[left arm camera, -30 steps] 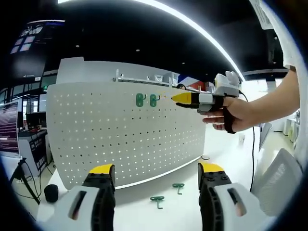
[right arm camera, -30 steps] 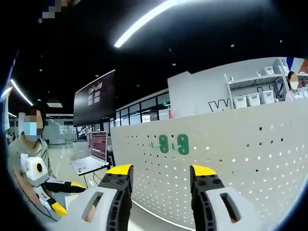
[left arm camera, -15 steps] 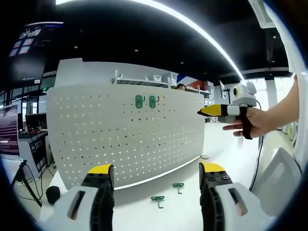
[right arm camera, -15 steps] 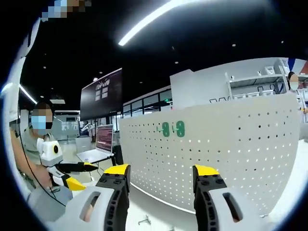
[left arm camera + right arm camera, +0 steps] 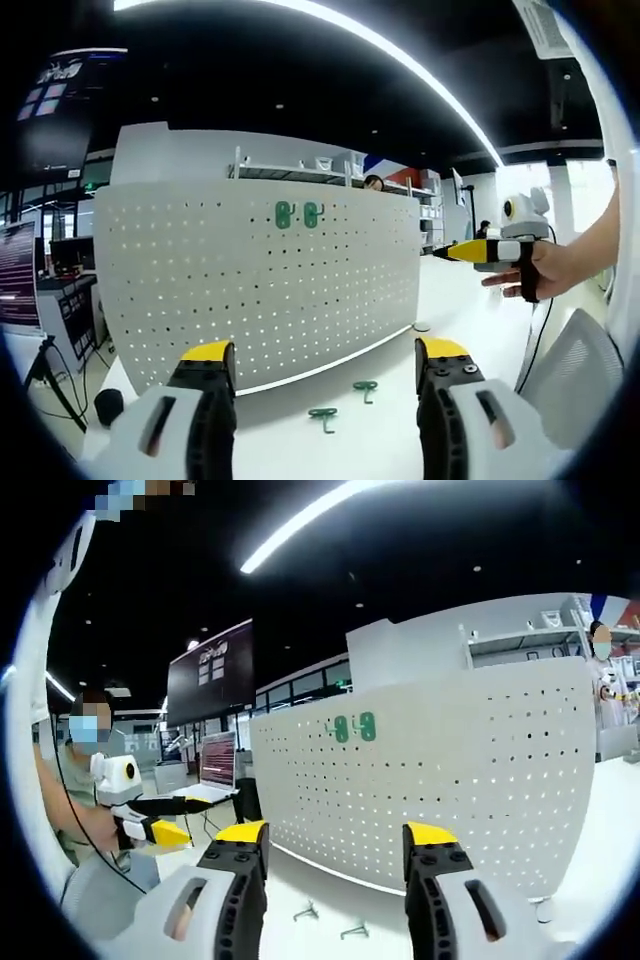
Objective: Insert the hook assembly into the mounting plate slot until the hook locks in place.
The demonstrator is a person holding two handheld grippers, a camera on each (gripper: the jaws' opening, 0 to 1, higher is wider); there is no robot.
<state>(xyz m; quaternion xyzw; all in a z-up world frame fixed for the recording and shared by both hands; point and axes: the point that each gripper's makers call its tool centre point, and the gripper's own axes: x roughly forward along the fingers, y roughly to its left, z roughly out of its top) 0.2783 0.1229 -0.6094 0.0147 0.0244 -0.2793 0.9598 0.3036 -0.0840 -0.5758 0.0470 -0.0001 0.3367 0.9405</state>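
Our right gripper (image 5: 452, 251) has drawn back from the white perforated pegboard (image 5: 200, 300), where two green hooks (image 5: 296, 214) already hang, so with both grippers' jaws spread and empty we judge we should next pick squarely a loose green plastic hook (image 5: 323, 416) lying on the white tabletop (image 5: 380, 445).

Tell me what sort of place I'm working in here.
Probably an open-plan lab or office used for data collection: a white pegboard carrying two green hooks stands on a white table, with shelving holding bins behind and a laptop on a desk.
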